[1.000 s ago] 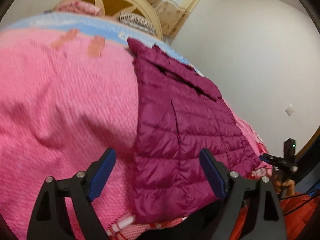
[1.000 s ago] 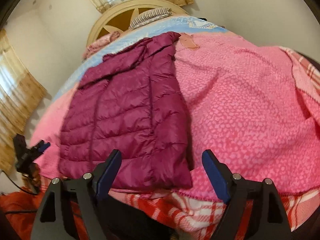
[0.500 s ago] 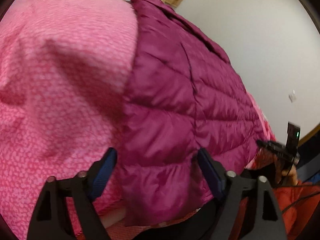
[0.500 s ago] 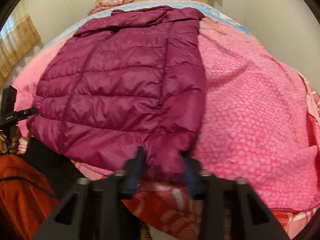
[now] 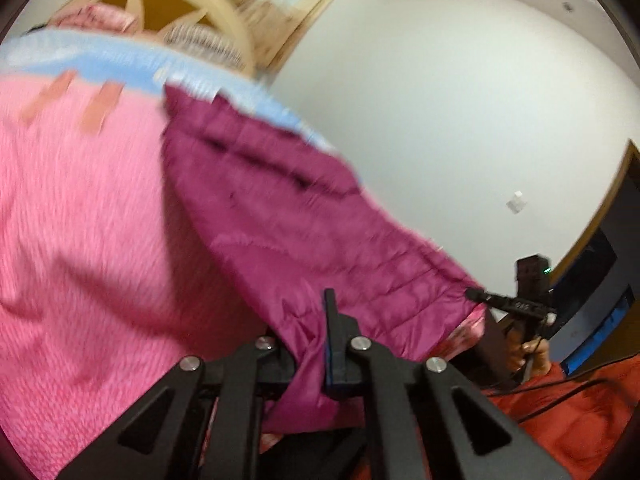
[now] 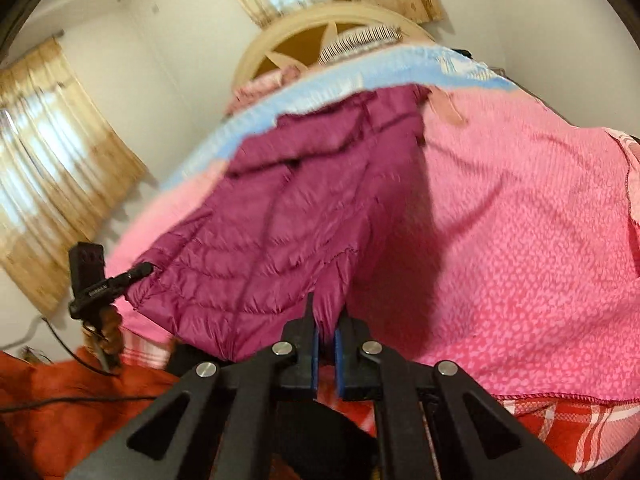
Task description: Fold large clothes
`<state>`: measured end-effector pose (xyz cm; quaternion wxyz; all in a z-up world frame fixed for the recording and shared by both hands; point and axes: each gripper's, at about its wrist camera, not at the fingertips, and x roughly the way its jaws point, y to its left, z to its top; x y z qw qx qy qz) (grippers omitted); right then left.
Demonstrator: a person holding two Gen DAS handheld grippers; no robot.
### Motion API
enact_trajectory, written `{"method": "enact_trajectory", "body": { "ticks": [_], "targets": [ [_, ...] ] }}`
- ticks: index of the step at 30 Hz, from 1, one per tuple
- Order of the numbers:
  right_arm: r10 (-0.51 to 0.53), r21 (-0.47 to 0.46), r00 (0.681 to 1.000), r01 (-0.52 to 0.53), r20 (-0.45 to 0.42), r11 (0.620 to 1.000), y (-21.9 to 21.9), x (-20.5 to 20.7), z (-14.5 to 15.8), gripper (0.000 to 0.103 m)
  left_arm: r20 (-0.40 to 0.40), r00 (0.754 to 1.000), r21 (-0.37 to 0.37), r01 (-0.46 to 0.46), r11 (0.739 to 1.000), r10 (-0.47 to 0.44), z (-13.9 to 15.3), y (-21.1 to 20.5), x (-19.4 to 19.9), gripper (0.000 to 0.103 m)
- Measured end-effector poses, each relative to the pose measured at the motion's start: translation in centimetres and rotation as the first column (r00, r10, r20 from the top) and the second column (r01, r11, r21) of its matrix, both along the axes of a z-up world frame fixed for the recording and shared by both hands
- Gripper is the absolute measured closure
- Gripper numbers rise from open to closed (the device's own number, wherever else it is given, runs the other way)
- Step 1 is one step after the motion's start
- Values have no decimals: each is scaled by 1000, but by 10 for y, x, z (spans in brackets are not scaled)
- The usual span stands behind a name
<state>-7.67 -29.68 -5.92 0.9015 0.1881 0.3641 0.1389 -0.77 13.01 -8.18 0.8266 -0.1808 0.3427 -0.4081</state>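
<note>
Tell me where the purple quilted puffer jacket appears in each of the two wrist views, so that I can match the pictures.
Left wrist view: the purple quilted puffer jacket runs from upper centre down to the left tool, which is shut on its hem.
Right wrist view: the jacket fills the centre-left, its hem pinched in the right tool.
Shared landmark: the cream arched wooden headboard, behind the jacket's far end.

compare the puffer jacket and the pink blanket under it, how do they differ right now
The puffer jacket is dark magenta, smooth and quilted; the pink blanket is lighter and finely textured. The jacket's hem is pinched and raised by the right claw and left claw; the blanket lies spread on the bed, ungripped. The jacket covers only part of the blanket. Both are pinkish.
</note>
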Motion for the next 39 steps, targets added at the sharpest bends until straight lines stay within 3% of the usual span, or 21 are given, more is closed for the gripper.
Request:
{"method": "enact_trajectory", "body": {
  "ticks": [4,9,14,17,24,29,39],
  "targets": [
    [8,28,999,-9,48,1000,-1,-10,17,99,78,997,-68,17,998,-11,37,6,-16,95],
    [-19,74,992,10,127,997,-16,-28,47,99,138,990,-88,18,996,-6,67,13,-25,95],
    [-65,132,983,42,172,990,-31,-24,63,99,68,997,-145,-31,989,41,77,19,1,95],
    [-84,131,980,61,180,990,-36,-1,73,99,25,996,-107,-86,991,89,84,13,25,95],
    [-119,139,973,92,200,986,-53,85,106,99,-78,979,-65,-192,979,186,88,1,106,92],
    [-159,136,974,138,159,981,-62,175,113,99,-174,955,-50,-254,966,242,75,-11,175,92],
    [-275,119,961,270,28,956,-86,333,73,99,-288,894,75,-338,938,345,44,-42,304,92]
  ]
}}
